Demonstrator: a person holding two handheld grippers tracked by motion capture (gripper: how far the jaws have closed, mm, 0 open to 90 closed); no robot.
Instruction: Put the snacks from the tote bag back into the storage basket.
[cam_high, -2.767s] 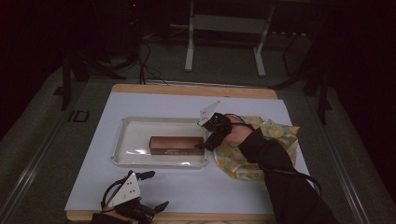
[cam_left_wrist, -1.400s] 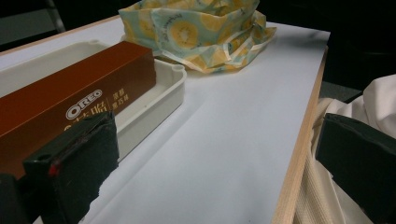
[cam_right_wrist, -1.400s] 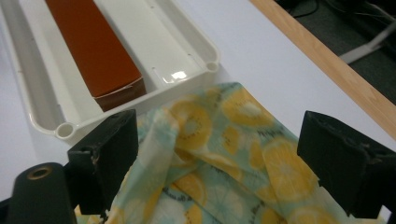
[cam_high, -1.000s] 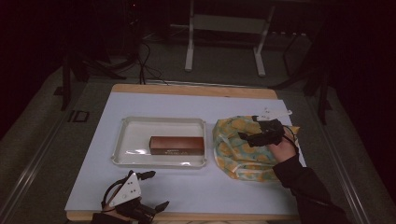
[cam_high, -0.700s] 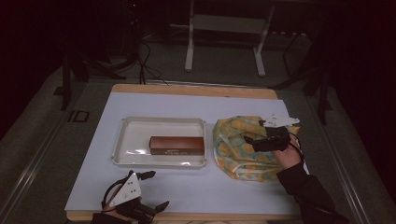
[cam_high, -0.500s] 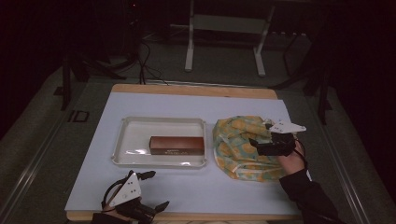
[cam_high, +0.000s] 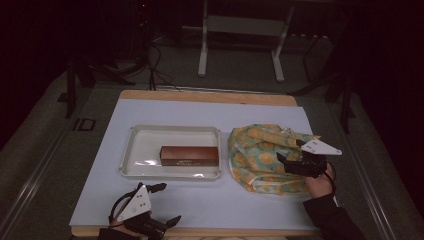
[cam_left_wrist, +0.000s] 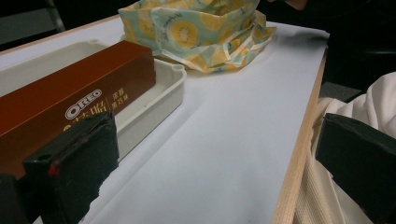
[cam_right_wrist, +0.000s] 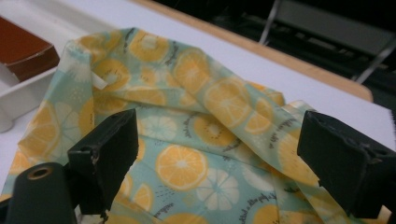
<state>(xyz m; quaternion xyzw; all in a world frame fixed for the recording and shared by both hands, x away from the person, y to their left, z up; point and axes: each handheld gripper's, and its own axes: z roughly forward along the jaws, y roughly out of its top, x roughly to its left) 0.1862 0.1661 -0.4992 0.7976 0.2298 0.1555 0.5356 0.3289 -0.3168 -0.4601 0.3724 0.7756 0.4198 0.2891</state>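
Black right claw (cam_right_wrist: 219, 154) wide above bag (cam_right_wrist: 187, 140)

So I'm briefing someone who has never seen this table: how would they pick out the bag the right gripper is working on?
Start at the white tray in the middle of the table, which holds a brown box. Just to its right lies the crumpled bag, with the right gripper open over it. It is the only soft thing there, pale green with orange citrus slices.
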